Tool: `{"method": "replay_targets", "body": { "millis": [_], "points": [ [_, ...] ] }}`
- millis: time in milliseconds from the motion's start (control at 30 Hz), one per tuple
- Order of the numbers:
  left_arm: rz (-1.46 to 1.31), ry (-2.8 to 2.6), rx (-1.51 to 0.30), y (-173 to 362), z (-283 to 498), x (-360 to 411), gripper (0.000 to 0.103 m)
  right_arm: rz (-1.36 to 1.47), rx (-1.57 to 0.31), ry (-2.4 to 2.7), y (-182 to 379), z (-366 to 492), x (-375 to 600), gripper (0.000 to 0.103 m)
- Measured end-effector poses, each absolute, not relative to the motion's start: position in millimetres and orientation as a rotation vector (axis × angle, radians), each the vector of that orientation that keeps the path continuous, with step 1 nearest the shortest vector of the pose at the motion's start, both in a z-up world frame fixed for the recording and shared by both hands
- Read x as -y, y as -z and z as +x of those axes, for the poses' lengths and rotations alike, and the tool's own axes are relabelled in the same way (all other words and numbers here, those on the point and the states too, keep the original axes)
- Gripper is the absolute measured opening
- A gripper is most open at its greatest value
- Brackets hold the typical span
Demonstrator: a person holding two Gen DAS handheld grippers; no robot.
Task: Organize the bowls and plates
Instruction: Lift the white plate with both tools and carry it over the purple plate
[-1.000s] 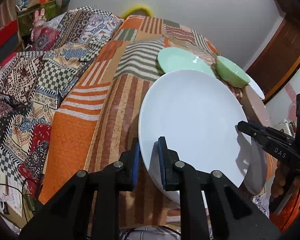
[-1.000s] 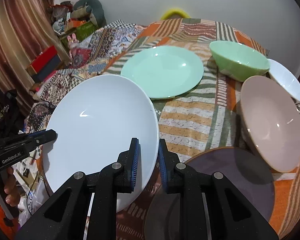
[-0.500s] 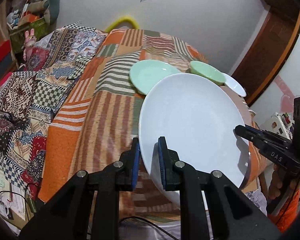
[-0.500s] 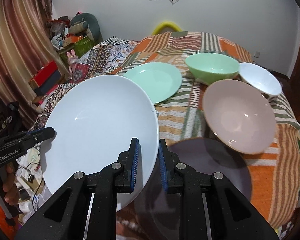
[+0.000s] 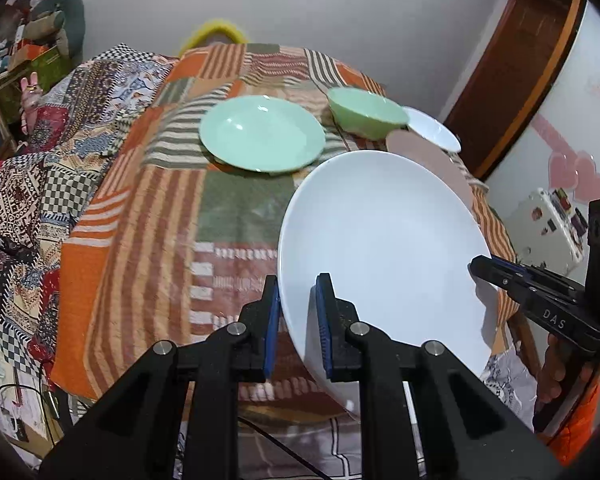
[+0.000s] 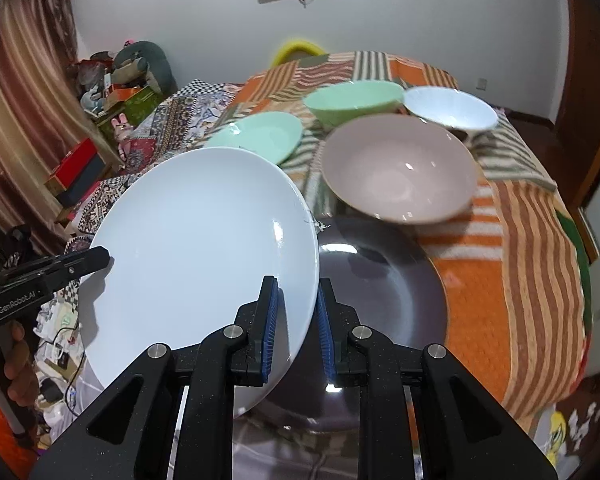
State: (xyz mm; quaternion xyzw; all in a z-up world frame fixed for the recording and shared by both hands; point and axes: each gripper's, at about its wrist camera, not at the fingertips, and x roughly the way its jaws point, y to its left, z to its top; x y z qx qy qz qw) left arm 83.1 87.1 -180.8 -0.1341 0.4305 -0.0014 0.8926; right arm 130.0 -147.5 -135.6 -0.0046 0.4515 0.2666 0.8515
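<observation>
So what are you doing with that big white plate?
A person is holding the big white plate in the air with two hand-held tools, the left tool and the right tool, each clamped on opposite edges. On the striped cloth sit a green plate, green bowl, pink bowl, small white bowl and dark plate.

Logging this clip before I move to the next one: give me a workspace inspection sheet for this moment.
Surface: patchwork cloth covers the table.
Job's things: white plate held tilted above the table; mint plate, green bowl, pink bowl, small white bowl and dark plate rest on the cloth.
Clutter: nothing seen on the table.
Grippers: left hand-held gripper and right hand-held gripper are each shut on opposite rims of the white plate.
Cables: black cable below the table edge.
Surroundings: striped curtain, shelf of toys, wooden door.
</observation>
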Motion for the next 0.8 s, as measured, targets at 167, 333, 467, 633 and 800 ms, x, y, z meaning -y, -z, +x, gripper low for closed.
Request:
{"method": "replay_targets", "body": {
  "millis": [167, 333, 467, 633, 800],
  "points": [
    [-0.286, 0.042, -0.941, 194, 90, -73, 0.017, 0.027, -0.986, -0.530, 147, 128, 166, 0.018],
    [-0.268, 0.063, -0.993, 208, 101, -57, 0.017, 0.047, -1.009, -0.497, 156, 127, 182, 0.018],
    [-0.262, 0.076, -1.029, 216, 109, -46, 0.017, 0.051, -1.029, -0.467, 165, 128, 190, 0.018],
    [-0.257, 0.087, -1.068, 228, 119, -38, 0.017, 0.069, -1.057, -0.441, 173, 130, 199, 0.018],
    [-0.252, 0.095, -1.088, 236, 132, -33, 0.017, 0.069, -1.066, -0.419, 177, 134, 204, 0.019]
  ]
}}
